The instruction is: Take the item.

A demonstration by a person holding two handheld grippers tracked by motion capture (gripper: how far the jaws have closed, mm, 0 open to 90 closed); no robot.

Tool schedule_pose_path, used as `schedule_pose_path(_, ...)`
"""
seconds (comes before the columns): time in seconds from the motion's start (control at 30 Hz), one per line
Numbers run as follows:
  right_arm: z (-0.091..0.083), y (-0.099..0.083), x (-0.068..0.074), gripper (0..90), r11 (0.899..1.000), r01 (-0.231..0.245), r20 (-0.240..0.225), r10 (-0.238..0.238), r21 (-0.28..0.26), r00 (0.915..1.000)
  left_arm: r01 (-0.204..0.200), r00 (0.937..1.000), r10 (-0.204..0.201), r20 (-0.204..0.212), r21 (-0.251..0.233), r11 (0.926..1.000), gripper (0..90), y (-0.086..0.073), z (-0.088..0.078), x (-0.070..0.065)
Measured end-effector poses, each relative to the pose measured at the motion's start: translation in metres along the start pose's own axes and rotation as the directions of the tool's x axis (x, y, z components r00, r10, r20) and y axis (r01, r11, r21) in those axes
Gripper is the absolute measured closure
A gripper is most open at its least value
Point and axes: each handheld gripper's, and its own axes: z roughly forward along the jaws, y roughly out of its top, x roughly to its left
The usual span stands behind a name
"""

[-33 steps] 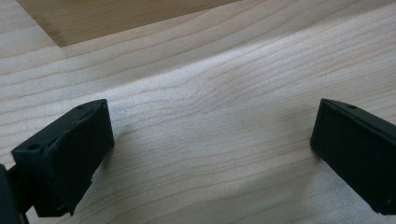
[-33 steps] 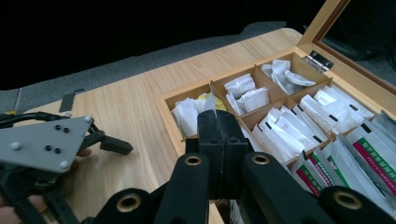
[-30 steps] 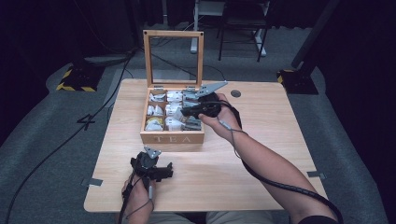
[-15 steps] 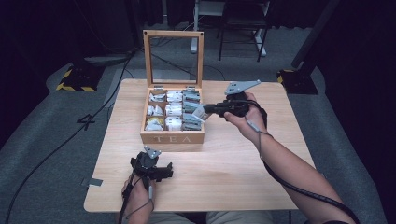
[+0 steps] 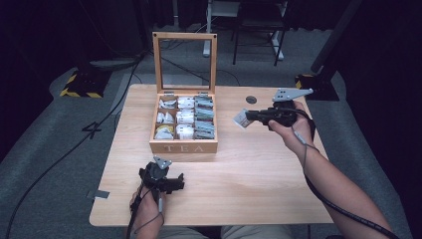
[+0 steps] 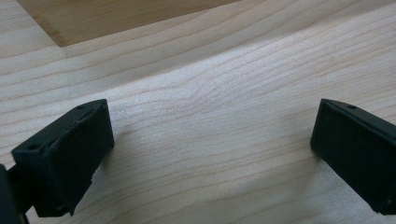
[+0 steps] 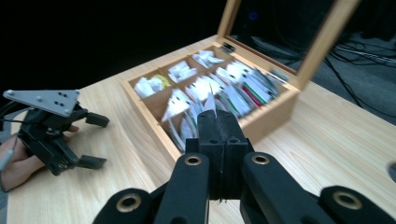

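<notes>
The right gripper (image 5: 247, 117) hangs above the table (image 5: 259, 169) to the right of the open tea box (image 5: 183, 146), its jaws pressed together on a tea bag (image 5: 241, 119); in the right gripper view only a pale sliver (image 7: 209, 100) pokes up between them, probably the bag's edge. The bag is clear of the box and above the tabletop. The left gripper (image 5: 171, 183) sits low on the table near the front edge, jaws spread wide with bare wood between them.

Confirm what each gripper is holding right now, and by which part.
The right gripper is shut on a tea bag packet, pinched at one edge, to the right of the tea box. The left gripper is open, holding nothing.
</notes>
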Motion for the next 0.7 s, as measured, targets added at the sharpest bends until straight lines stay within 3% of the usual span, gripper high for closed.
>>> schedule_pose_path(0.37, -0.032, -0.018, -0.02, 90.0, 0.999, -0.033, 0.07, 0.032, 0.008, 0.997, 0.001, 1.0, -0.001, 0.0, 0.001, 1.0, 0.0, 0.0, 0.0, 0.0)
schedule_pose_path(0.7, -0.061, -0.047, -0.041, 90.0, 0.996, -0.075, 0.147, 0.068, 0.045, 0.9868, 0.0, 1.0, 0.0, 0.0, 0.0, 1.0, 0.0, 0.0, 0.0, 0.0)
